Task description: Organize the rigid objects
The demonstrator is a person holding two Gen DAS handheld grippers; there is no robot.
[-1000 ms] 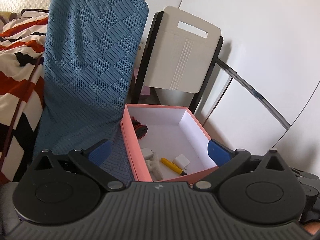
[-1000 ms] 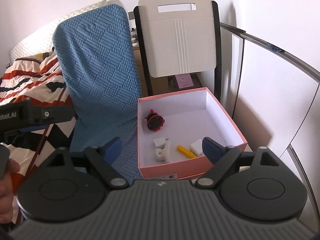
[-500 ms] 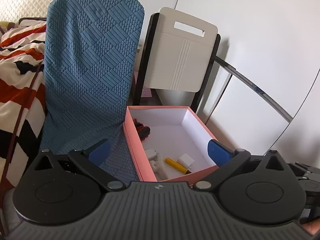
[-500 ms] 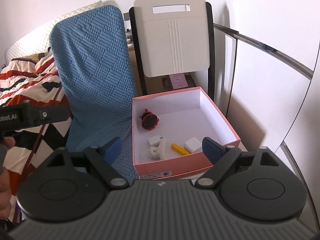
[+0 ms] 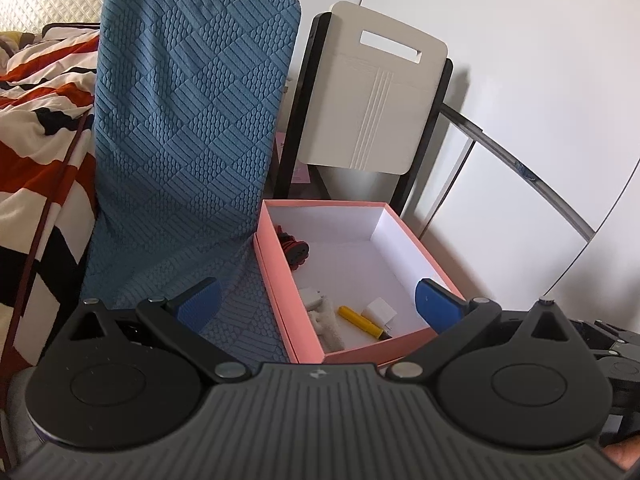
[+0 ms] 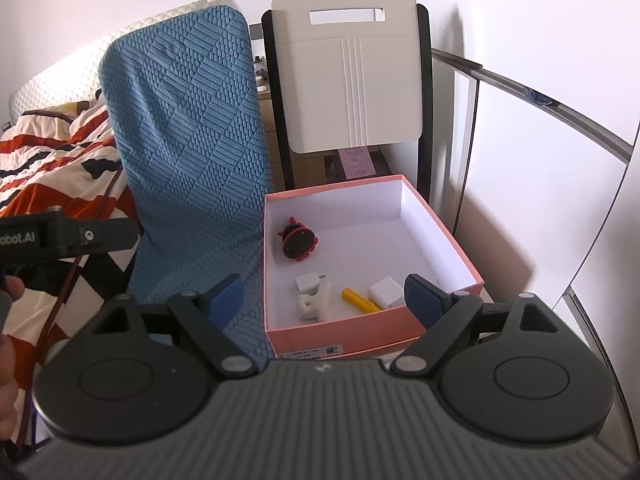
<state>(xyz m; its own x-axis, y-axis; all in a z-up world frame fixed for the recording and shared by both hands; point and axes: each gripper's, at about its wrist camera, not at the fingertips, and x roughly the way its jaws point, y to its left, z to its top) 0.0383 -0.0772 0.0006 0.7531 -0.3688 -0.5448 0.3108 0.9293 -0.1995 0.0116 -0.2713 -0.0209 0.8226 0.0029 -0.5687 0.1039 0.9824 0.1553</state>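
An open pink box (image 6: 352, 332) (image 5: 276, 284) with a white inside sits beside a blue textured mat. In it lie a red and black round toy (image 6: 298, 238) (image 5: 295, 246), a white plug (image 6: 308, 283) (image 5: 312, 295), a white fuzzy piece (image 6: 314, 303) (image 5: 330, 326), a yellow marker (image 6: 360, 300) (image 5: 360, 317) and a white cube (image 6: 386, 291) (image 5: 379, 309). My left gripper (image 5: 316, 304) and my right gripper (image 6: 324, 294) both stand open in front of the box, above its near edge, with nothing between their fingers.
The blue mat (image 6: 192, 132) (image 5: 188, 128) leans against a bed with a striped red, white and black blanket (image 5: 36, 128). A white folding chair (image 6: 352, 68) (image 5: 372, 108) stands behind the box. White cabinet doors with a metal rail (image 6: 560, 112) fill the right. The left gripper's body (image 6: 60, 236) shows at the right view's left edge.
Both views have shifted only slightly. The box and its contents sit a little lower and closer in the right wrist view. Both grippers stay open and empty.
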